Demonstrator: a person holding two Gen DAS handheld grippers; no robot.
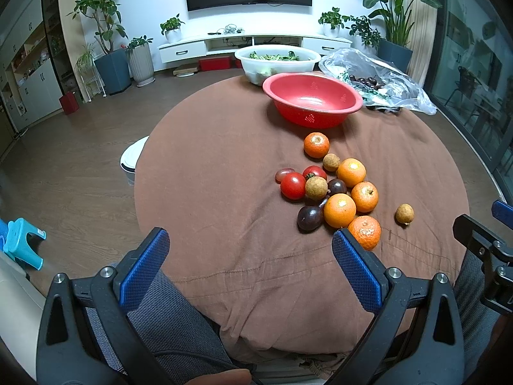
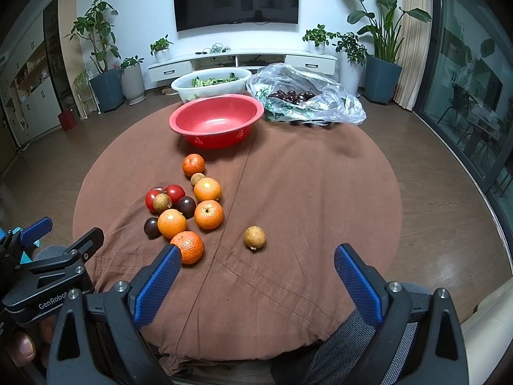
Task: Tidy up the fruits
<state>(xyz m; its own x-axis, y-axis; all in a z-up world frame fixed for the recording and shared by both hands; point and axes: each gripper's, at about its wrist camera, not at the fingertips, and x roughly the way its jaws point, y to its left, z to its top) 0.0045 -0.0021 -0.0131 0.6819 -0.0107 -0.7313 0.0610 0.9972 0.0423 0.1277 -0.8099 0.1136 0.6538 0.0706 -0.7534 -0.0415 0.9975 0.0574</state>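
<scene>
A pile of fruit lies on the brown tablecloth point(image 1: 224, 192): several oranges point(image 1: 339, 210) point(image 2: 208, 214), two red tomatoes point(image 1: 292, 185) point(image 2: 174, 192), dark plums point(image 1: 309, 219) point(image 2: 186, 206) and tan longans point(image 1: 316, 187). One longan point(image 1: 404, 214) point(image 2: 254, 238) lies apart to the right. An empty red bowl point(image 1: 312, 98) point(image 2: 216, 122) stands behind the pile. My left gripper point(image 1: 250, 250) is open and empty at the table's near edge, left of the pile. My right gripper point(image 2: 258, 268) is open and empty, just before the lone longan.
A white basin of greens point(image 1: 276, 61) point(image 2: 211, 84) and a clear plastic bag of dark cherries point(image 1: 378, 81) point(image 2: 304, 98) stand at the table's far side. A white stool point(image 1: 133, 157) and a blue stool point(image 1: 22, 243) are on the floor at left.
</scene>
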